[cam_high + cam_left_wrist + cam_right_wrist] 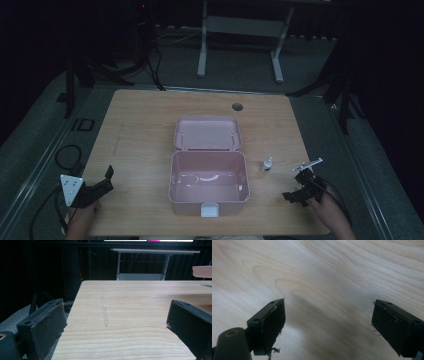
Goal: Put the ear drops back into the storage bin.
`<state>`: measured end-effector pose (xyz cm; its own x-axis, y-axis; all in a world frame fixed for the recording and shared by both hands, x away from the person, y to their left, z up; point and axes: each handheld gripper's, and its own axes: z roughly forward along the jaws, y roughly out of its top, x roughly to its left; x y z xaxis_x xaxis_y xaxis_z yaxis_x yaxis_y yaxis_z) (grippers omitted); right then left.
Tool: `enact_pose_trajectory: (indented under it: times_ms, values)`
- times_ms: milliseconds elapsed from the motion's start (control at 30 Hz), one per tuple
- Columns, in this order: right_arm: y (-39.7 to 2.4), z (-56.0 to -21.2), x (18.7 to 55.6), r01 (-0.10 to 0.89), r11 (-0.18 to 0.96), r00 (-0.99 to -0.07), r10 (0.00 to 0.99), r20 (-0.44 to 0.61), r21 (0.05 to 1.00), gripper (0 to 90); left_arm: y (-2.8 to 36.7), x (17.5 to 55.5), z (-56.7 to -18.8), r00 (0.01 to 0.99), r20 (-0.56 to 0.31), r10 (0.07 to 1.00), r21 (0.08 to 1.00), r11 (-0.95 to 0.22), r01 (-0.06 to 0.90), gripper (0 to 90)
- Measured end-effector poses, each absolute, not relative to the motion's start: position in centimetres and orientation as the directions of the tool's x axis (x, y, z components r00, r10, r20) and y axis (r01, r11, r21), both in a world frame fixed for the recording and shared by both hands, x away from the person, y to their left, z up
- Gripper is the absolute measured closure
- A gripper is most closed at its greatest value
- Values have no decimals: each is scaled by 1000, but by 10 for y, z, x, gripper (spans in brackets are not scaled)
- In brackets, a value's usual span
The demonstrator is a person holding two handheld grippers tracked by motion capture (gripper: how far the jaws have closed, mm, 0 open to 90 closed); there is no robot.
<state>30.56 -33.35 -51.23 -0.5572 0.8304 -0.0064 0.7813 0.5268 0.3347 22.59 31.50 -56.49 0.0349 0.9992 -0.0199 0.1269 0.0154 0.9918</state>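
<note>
At the table's [140, 130] near-left corner the left gripper [102, 182] sits low over the wood, held by a hand [82, 217] coming in from the near edge. Its jaws stand wide apart with bare tabletop between them, and its grey three-cornered plate [70, 188] faces up. In the left gripper view the jaws point along the table's left edge toward the far side, and that whole left strip of wood lies open.

In the middle of the table, toward the near edge, sits one pink box [209, 187], open, its lid [207, 133] thrown back flat toward the far edge. The box's inside looks empty, and a white latch [209, 210] hangs at its near wall. Behind the lid, close to the far edge, there is one round hole [237, 106] in the tabletop.

Just right of the box stands one small white bottle [266, 164], upright, apart from the box wall.

Near the right edge, toward the near-right corner, the right gripper [298, 187] is held by the other hand [325, 207], tilted down at the wood. Its jaws are spread wide too, gripping nothing; the right gripper view shows plain wood grain between them. Two grippers, one box, one bottle.
</note>
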Motion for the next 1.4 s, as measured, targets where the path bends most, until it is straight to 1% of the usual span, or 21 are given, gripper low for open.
enact_pose_trajectory:
  times_ms: [67,167,333,433,500,600,667,767,833,933,1033,1133,1233,1400]
  values:
    - [-332,-509,307,778,553,-577,816,-9,297,131,315,226,-565,35,-20,999,992,15,128,23]
    - [-327,-504,308,756,618,-630,777,-18,215,133,315,226,-565,35,-21,999,992,16,129,23]
    - [-322,-498,313,725,681,-684,729,-4,106,147,315,226,-565,35,-19,999,992,15,127,23]
    - [-321,-496,317,718,696,-696,717,27,32,176,315,226,-565,35,-20,999,992,16,127,23]
    - [-319,-496,318,703,711,-710,703,47,-14,176,315,226,-565,35,-21,999,992,16,128,23]
    - [-319,-498,323,698,709,-707,704,66,-101,175,315,226,-565,34,-20,999,992,16,128,23]
    - [-319,-501,326,692,709,-705,704,84,-140,165,315,226,-565,34,-20,999,992,15,128,23]
    - [-318,-503,331,687,708,-703,704,94,-162,134,315,226,-565,34,-19,999,992,14,127,23]
    - [-316,-504,334,682,714,-714,697,71,-159,127,315,226,-565,34,-19,999,992,14,127,23]
    - [-314,-505,337,680,717,-716,694,72,-154,124,315,226,-565,33,-19,999,992,15,127,23]
    - [-309,-505,346,686,717,-715,696,71,-125,124,315,226,-565,34,-18,999,992,14,127,23]
    - [-305,-504,351,687,719,-719,693,47,-103,129,315,226,-565,34,-19,999,992,14,127,23]
    - [-299,-498,362,698,713,-709,701,74,-64,126,315,226,-565,35,-18,999,992,14,127,23]
    - [-289,-496,374,692,719,-715,695,74,-58,126,315,226,-565,35,-19,999,992,15,128,23]
